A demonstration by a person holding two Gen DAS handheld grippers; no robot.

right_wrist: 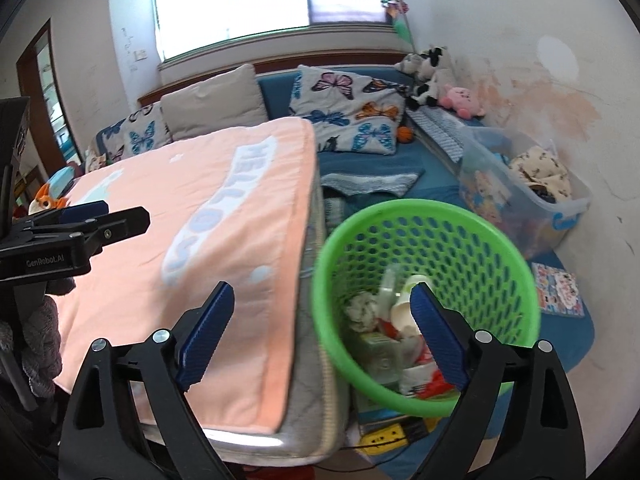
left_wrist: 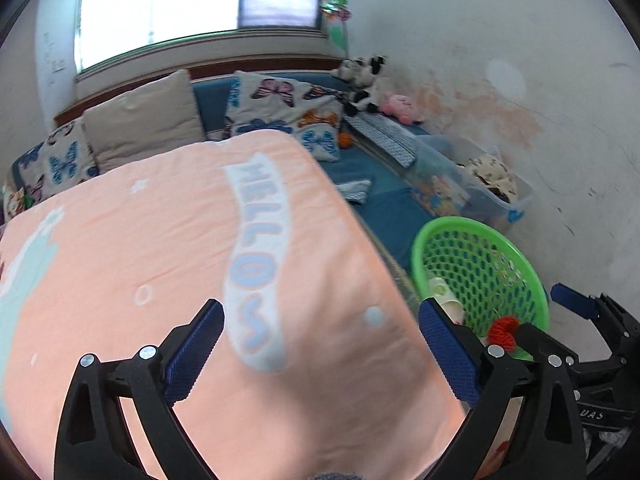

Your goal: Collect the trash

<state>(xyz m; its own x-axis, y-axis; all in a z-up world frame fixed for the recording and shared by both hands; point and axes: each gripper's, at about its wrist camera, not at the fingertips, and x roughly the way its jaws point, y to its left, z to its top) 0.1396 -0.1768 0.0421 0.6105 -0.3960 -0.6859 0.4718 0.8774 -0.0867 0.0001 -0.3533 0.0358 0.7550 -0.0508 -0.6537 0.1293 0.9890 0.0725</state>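
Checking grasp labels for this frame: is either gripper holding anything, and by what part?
Nothing held. Left gripper and right gripper both have jaws wide apart with nothing between the pads. The trash lies in the green basket.

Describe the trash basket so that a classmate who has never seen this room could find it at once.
Start at the peach blanket reading HELLO. Just past its right edge stands the green basket, round with perforated walls, holding cups and wrappers. The clear storage bin behind it is rectangular.

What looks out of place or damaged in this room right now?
The wall right of the bed has peeling, orange-stained patches. The green basket looks tilted beside the mattress, trash inside, none visibly spilled. Both tongs are open and empty.
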